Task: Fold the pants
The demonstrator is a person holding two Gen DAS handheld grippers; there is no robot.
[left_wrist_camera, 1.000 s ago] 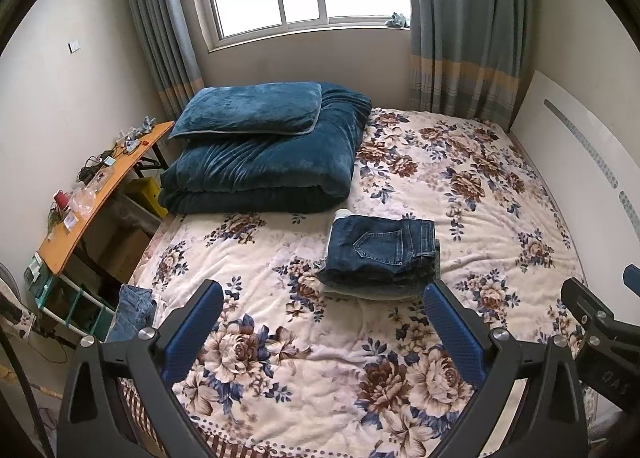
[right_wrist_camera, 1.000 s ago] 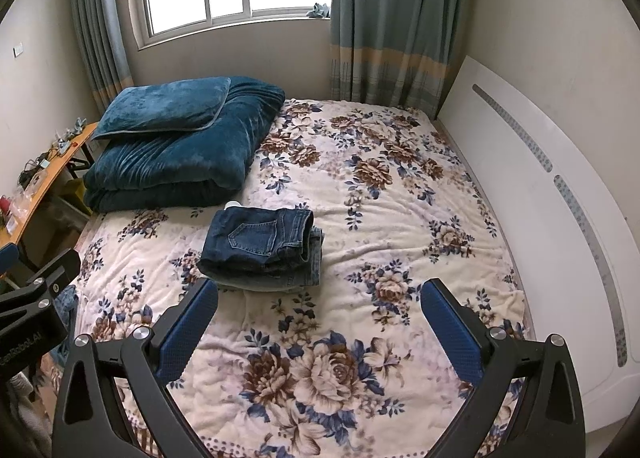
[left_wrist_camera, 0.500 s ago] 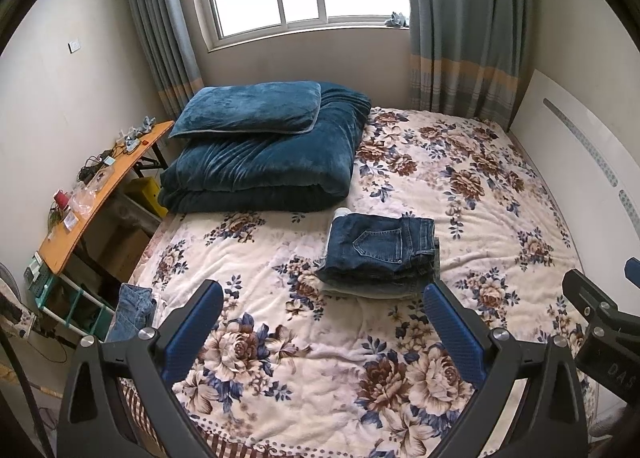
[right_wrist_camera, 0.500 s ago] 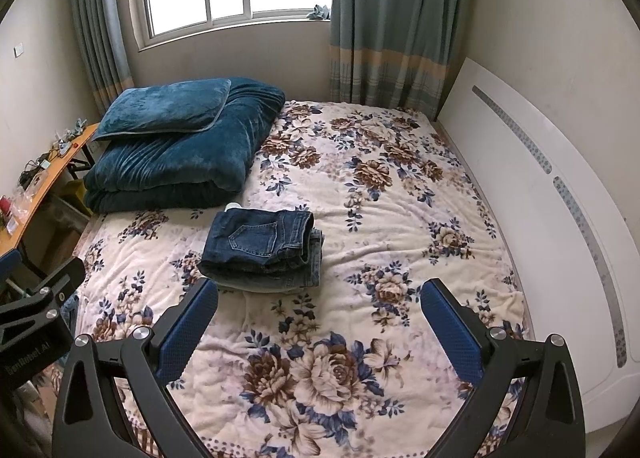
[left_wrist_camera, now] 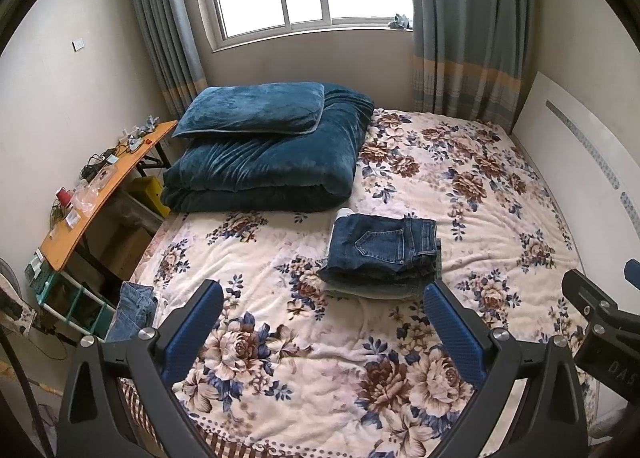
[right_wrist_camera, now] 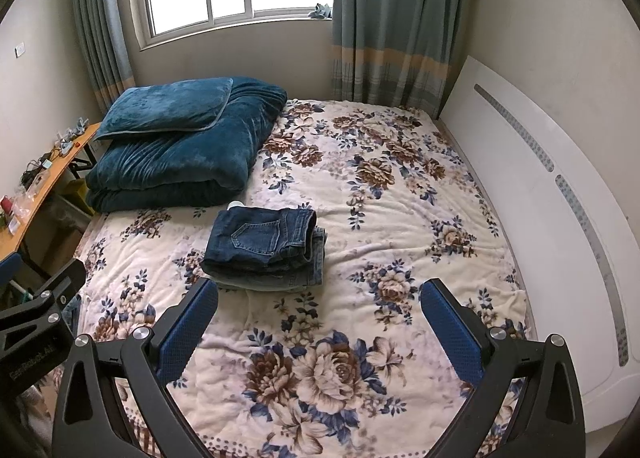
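One big floral bedspread (left_wrist_camera: 280, 358) fills most of both views, with a folded teal duvet (left_wrist_camera: 272, 169) and pillow (left_wrist_camera: 256, 107) stacked at the far left corner. Folded dark jeans (right_wrist_camera: 264, 246) sit mid-bed on a lighter folded pair (right_wrist_camera: 316, 270). Left gripper (left_wrist_camera: 324, 330) and right gripper (right_wrist_camera: 320, 326) hover near the bed's front edge, both spread wide, holding nothing.

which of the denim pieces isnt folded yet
The lighter jeans hanging crumpled off the bed's left edge, beside the desk. The other denim sits as a neat folded stack mid-bed, dark pair with a back pocket on top.
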